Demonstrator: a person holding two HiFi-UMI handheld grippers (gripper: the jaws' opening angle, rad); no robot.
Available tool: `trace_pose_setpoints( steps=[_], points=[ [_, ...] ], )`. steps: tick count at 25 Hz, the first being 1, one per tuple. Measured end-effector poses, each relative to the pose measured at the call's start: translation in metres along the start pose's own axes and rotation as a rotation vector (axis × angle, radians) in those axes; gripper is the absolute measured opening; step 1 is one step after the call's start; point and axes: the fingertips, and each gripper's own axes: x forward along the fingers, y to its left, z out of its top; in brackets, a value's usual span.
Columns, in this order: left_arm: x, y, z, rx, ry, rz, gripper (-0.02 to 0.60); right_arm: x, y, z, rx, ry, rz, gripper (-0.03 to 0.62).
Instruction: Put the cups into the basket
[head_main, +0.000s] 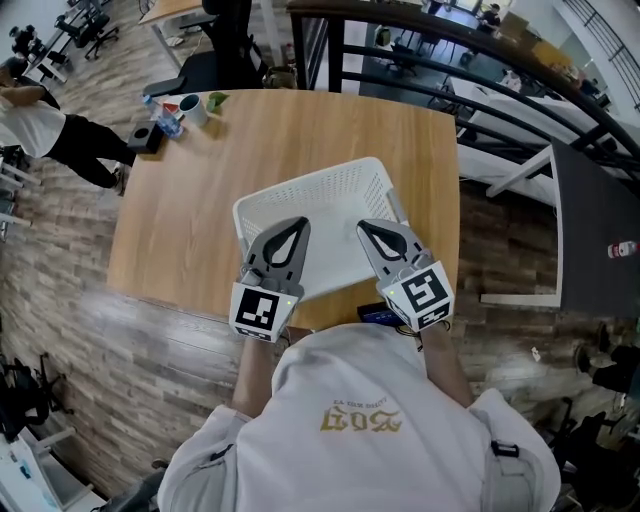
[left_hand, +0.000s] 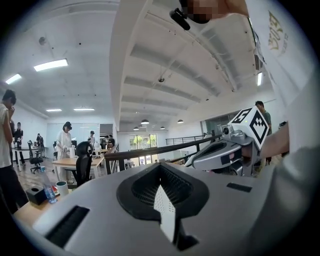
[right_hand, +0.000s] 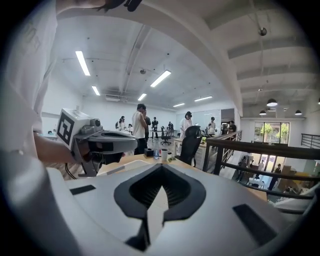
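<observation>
A white slatted basket sits on the wooden table, right in front of me. My left gripper and right gripper hover side by side over the basket's near half, both shut with nothing in them. A white cup stands at the table's far left corner, far from both grippers, with a small green object beside it. The cup also shows low left past my left gripper, and the cup appears small beyond my right gripper.
A water bottle and a black box stand by the cup. A black office chair is behind the table's far edge. A dark railing runs along the right. People stand at desks in the background.
</observation>
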Motion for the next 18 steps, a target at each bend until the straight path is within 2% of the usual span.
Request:
trace_pose_setpoints(
  steps=[8, 15, 18],
  points=[
    [0.001, 0.003, 0.011, -0.01, -0.044, 0.026, 0.006, -0.007, -0.009, 0.016, 0.009, -0.067, -0.067, 0.01],
    [-0.001, 0.001, 0.008, -0.035, -0.022, 0.023, 0.006, -0.01, -0.012, 0.017, 0.047, -0.077, -0.094, 0.009],
    [-0.001, -0.001, 0.002, -0.02, -0.011, 0.008, 0.006, -0.01, -0.012, 0.015, 0.045, -0.072, -0.1, 0.009]
  ],
)
